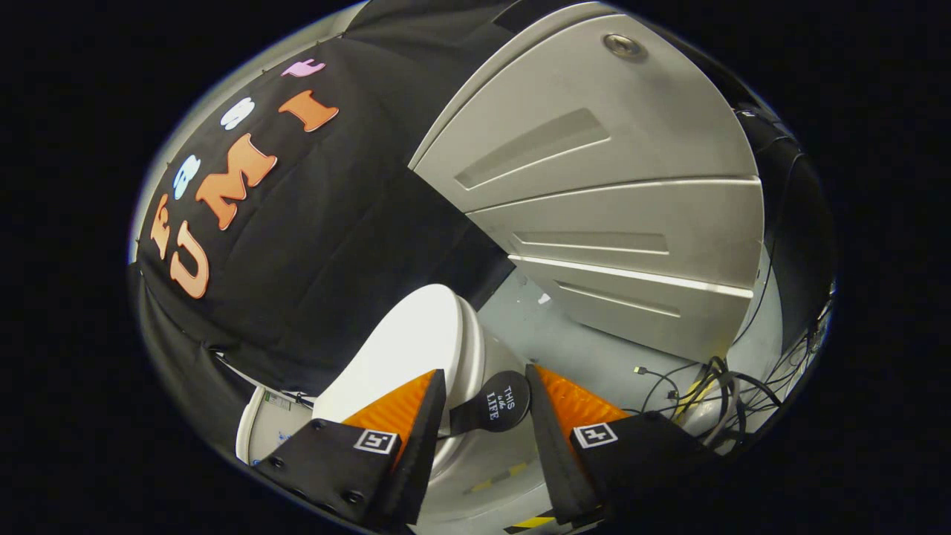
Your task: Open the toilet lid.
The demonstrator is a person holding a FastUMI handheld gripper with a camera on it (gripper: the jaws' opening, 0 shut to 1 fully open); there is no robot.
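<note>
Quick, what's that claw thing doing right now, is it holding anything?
Gripper: open, holding nothing. The lid's black handle tab sits in the gap between its fingers, beside the white toilet lid; neither finger clearly presses on it.

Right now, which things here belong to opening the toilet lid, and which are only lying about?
Job:
- toilet lid, white
- black round tab at the lid's edge, between the fingers
- gripper, open

Lying about:
- cables on the floor
- grey panelled wall
</note>
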